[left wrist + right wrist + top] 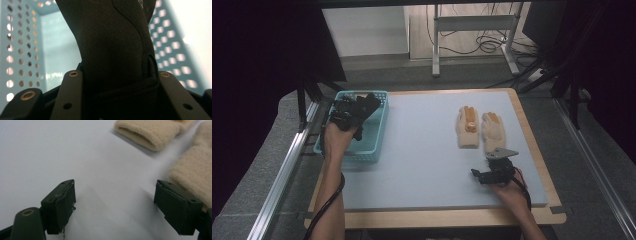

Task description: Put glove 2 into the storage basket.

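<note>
My left gripper point(354, 114) has its jaws clamped on a black glove point(112, 50); in the left gripper view the dark fabric is pinched between the two jaws and rises out of them, seams and stitching visible. The glove hangs over the inside of the teal basket point(377, 142), whose perforated walls point(22, 50) stand close on both sides of it. In the high view the gripper and glove sit above the basket's far half, my left hand point(336, 137) at the basket's near-left rim.

My right gripper point(115, 202) has its jaws standing wide apart with nothing between them, only bare grey-blue mat point(50, 150). Measured from the basket, it lies well away to the right, near the table's near-right corner point(499, 172).

Two beige gloves point(477, 129) lie flat side by side on the mat, well right of the basket and just beyond the right gripper. In the right gripper view one cuff point(195, 170) lies just beside the right-hand jaw; I cannot tell whether they touch.
</note>
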### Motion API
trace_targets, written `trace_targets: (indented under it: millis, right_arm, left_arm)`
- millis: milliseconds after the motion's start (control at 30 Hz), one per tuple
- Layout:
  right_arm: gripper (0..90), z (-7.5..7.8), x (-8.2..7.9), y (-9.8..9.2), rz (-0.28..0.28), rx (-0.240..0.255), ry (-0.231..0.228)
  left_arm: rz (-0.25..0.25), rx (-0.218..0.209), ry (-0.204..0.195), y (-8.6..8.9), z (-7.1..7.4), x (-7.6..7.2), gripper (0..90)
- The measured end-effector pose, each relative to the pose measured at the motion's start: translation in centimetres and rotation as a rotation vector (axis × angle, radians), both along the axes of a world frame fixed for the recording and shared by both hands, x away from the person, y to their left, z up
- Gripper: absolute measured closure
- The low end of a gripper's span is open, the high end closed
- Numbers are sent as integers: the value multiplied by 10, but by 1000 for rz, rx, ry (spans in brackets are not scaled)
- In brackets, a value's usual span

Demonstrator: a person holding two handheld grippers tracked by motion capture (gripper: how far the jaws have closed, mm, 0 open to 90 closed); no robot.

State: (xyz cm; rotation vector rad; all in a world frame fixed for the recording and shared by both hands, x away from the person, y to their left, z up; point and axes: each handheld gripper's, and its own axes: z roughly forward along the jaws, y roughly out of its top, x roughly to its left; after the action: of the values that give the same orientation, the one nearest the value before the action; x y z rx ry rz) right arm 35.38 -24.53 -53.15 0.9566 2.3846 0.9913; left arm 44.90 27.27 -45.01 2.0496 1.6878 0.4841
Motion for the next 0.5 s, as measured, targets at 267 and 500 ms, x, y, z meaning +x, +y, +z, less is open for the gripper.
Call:
trace_targets:
  millis: [267, 500]
  right_arm:
    - [173, 0, 0, 0, 1, 0, 0]
    - [173, 0, 0, 0, -1, 0, 0]
  left_arm:
    - [85, 26, 72, 26, -16, 14, 588]
    - [119, 40, 118, 37, -28, 27, 578]
